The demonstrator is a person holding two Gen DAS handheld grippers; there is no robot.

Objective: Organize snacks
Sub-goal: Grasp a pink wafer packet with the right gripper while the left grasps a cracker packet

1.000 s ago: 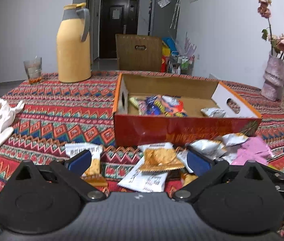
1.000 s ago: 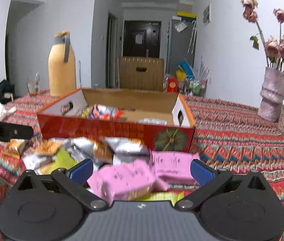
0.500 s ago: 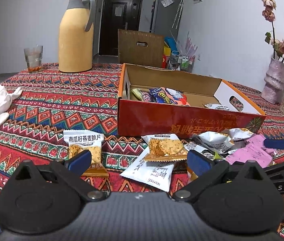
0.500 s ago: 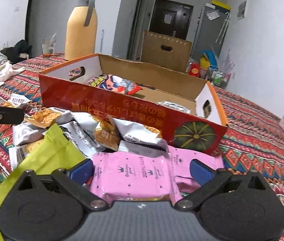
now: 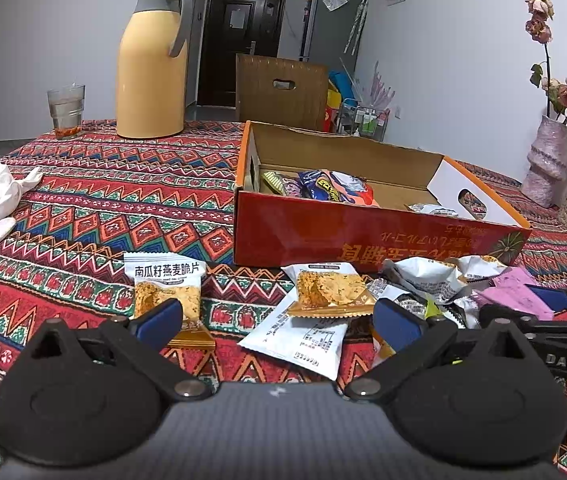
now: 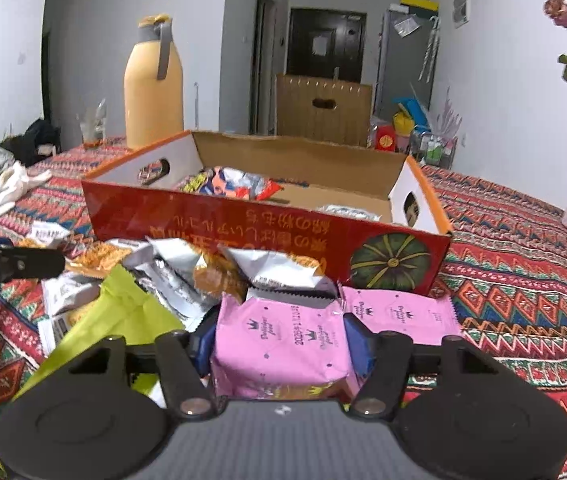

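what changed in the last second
The right gripper has just been closing its jaws from wide open onto a pink snack packet, pads now against its sides. The left gripper is open as before, holding nothing. The red box has not moved.

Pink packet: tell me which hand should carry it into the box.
Right. The right gripper has just been closing, its pads now against the pink packet, with the box straight ahead. The left gripper stands open and empty.
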